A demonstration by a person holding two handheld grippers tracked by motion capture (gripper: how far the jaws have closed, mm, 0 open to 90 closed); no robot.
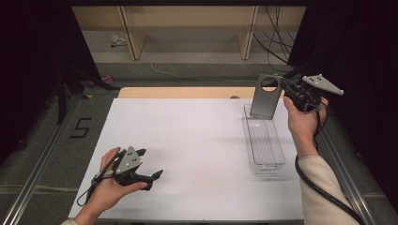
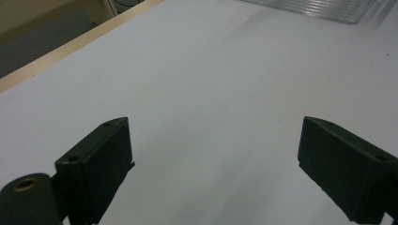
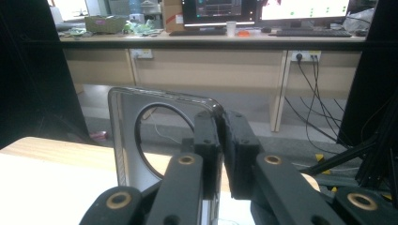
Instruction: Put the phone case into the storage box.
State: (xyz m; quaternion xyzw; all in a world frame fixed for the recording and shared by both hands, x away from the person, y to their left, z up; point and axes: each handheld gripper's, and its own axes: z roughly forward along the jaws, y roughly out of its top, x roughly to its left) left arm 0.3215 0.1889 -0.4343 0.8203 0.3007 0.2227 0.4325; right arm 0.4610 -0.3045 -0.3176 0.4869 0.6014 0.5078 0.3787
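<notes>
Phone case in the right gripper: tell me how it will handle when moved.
The phone case looks thin yet keeps its shape hanging from the right gripper, so probably stiff and light. Held by one edge only, it might pivot. Its glossy rim may be slippery.

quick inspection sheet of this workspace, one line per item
surface: white table top, wooden strip at its far edge
job's things: grey phone case with round cutout, held upright above the far end of the clear tray
clutter: nothing seen
grippers: right tongs shut on the case's edge; left tongs open, low over bare table
cables: black cable trails past the right sleeve
surroundings: wooden desks, floor wires, monitors behind
</notes>
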